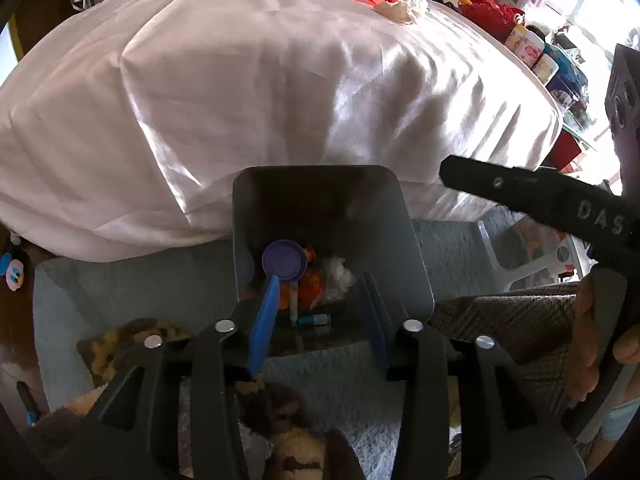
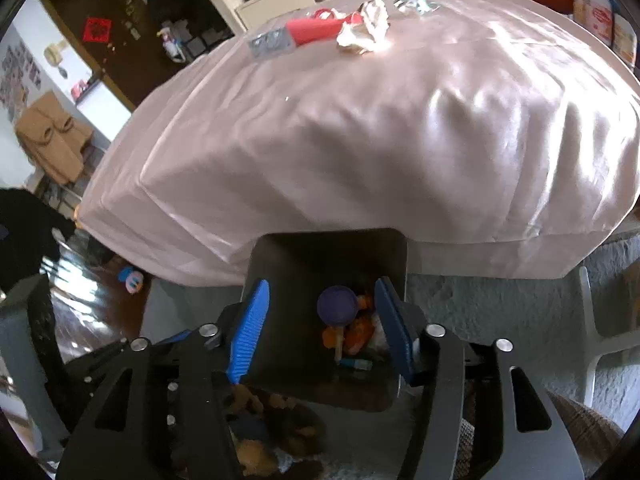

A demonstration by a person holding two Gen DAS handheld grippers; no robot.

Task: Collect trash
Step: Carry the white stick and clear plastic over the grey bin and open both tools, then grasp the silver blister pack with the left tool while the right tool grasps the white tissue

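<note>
- A grey trash bin (image 1: 332, 208) stands on pale carpet (image 1: 120, 292) at the foot of a table draped in a white cloth (image 1: 280, 100).
- The left gripper (image 1: 320, 312) hangs over the bin's mouth, its blue-padded jaws spread wide and holding nothing.
- The right gripper (image 2: 320, 328) also hovers above the bin (image 2: 328, 256), its jaws likewise parted and empty; its black body (image 1: 540, 200) crosses the right side of the left wrist view.
- Inside the bin lie a purple round lid (image 1: 285, 260), orange scraps (image 1: 312, 288), a white wad (image 1: 338, 274) and what may be a small blue tube (image 1: 316, 319), dim in shadow.
- On the tabletop, well apart from the bin, remain a crumpled white paper (image 2: 366, 28), a red package (image 2: 316, 32) and a clear blister pack (image 2: 269, 45).
- A brown-and-tan plush toy (image 1: 288, 440) lies on the carpet below the grippers.
</note>
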